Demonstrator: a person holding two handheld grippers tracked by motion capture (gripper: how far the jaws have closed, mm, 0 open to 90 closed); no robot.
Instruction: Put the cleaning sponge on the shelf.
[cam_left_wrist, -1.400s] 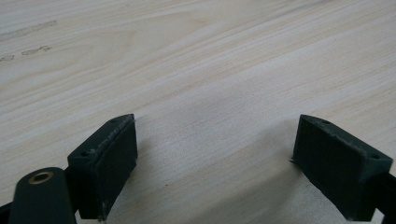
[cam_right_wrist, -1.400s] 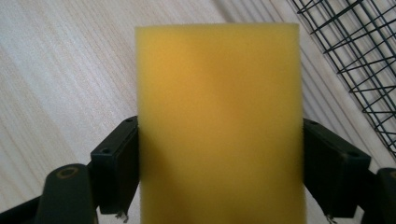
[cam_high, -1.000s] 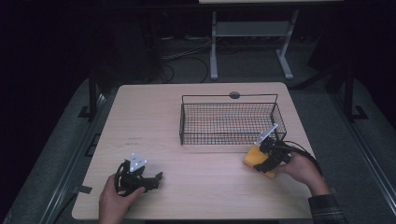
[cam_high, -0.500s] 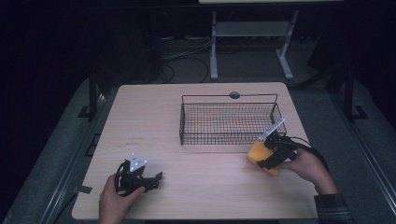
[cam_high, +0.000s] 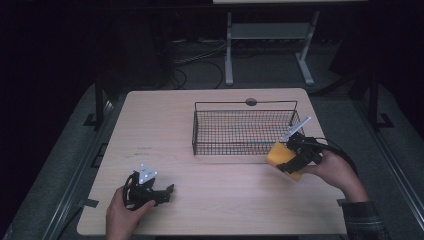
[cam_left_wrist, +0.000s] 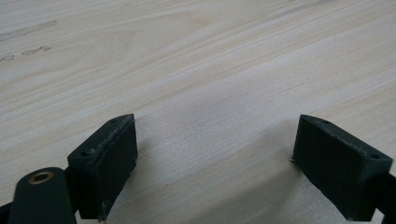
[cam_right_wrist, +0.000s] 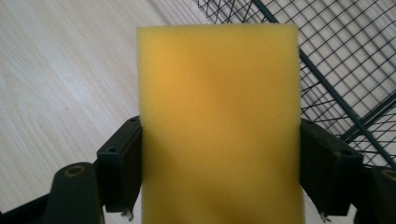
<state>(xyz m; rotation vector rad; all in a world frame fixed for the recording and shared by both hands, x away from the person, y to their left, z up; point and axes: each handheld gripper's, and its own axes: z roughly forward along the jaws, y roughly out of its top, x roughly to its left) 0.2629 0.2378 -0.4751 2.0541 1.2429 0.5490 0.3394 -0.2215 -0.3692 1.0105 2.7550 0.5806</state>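
Observation:
A yellow sponge (cam_high: 280, 154) (cam_right_wrist: 219, 121) is clamped between the black jaws of my right gripper (cam_high: 292, 161) (cam_right_wrist: 219, 172), which is shut on it. I hold it lifted off the wooden table (cam_high: 200, 120), just by the near right corner of the black wire basket (cam_high: 243, 129) (cam_right_wrist: 336, 70). My left gripper (cam_high: 162, 192) (cam_left_wrist: 215, 163) rests low over the table near its front left edge. Its jaws stand wide apart with bare wood between them.
The basket stands right of the table's middle, with a small dark round mark (cam_high: 251, 102) on the table behind it. A white stand (cam_high: 270, 45) and cables (cam_high: 200, 60) lie on the dark floor beyond the far edge.
My right gripper has risen with the sponge and drifted slightly toward the basket's corner. The left gripper has stayed in place.

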